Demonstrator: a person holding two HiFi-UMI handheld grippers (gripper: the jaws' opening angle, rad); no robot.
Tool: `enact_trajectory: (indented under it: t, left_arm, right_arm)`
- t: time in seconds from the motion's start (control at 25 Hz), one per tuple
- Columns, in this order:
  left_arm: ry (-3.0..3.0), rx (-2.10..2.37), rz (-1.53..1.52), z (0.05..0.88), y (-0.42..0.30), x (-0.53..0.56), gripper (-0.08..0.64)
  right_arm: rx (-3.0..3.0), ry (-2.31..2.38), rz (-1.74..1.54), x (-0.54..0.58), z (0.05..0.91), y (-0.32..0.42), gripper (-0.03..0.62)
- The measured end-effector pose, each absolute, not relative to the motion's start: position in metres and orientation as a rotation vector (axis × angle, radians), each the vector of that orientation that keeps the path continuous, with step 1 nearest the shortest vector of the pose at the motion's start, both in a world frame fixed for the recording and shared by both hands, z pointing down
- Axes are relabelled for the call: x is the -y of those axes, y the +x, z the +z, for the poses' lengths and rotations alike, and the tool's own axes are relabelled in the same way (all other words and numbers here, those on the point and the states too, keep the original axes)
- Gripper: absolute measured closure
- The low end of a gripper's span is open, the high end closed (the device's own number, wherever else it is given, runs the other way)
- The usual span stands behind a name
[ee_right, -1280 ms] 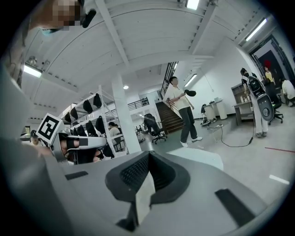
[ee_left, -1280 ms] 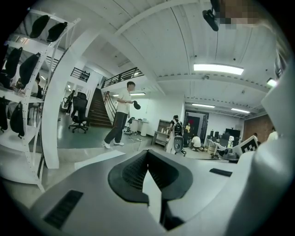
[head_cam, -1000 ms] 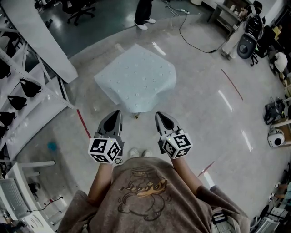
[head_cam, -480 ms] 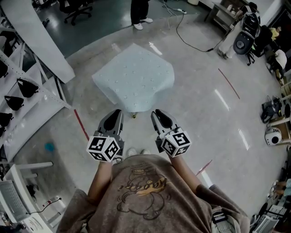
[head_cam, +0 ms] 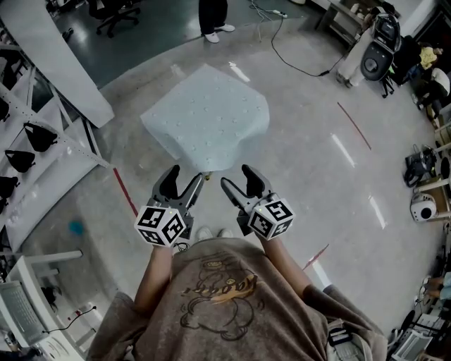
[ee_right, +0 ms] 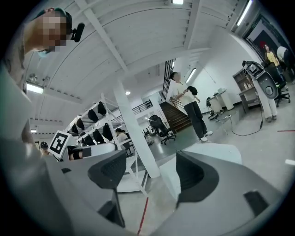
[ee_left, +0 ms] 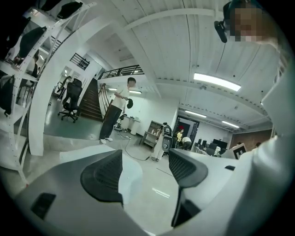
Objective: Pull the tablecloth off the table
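One tablecloth (head_cam: 208, 116), pale and dotted, lay draped over one desk, which it hid entirely. It sat just ahead of both hand-held grippers, its near hem hanging close beyond their tips and touching neither. We counted two of them, the left hand-held gripper (head_cam: 185, 178) and the right hand-held gripper (head_cam: 237, 178), side by side. The jaws of each had just been opening and stood wide apart, with nothing between them.

We judged the risks as follows. Closing too soon would catch only air. A thin pinch of fold could slip out mid-pull. If one side gripped before the other, the cloth might drag askew, snag a corner and tug the desk along.

One bystander (head_cam: 211, 10) stood beyond the desk.
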State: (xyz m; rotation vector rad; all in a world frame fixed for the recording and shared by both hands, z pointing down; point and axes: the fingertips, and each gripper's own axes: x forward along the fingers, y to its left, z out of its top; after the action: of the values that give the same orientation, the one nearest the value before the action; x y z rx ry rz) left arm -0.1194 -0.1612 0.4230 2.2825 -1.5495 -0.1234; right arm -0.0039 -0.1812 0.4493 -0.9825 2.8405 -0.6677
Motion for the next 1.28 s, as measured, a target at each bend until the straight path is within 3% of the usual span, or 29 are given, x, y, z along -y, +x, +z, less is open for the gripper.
enact_trajectory:
  t: [0.24, 0.56, 1.28]
  left_arm:
    - [2.234, 1.525, -0.128, 0.436, -0.126, 0.167, 0.239]
    - [2.121, 1.391, -0.212, 0.477, -0.131, 0.182, 0.238]
    - [1.779, 1.227, -0.309, 0.674, -0.151, 0.241, 0.236]
  right_arm:
    - [-2.802, -0.958, -0.807, 0.188, 0.462, -0.008, 0.232]
    - [-2.669, -0.878, -1.095, 0.203, 0.509, -0.017, 0.225]
    - [-2.396, -0.923, -1.555, 0.265, 0.695, -0.026, 0.193]
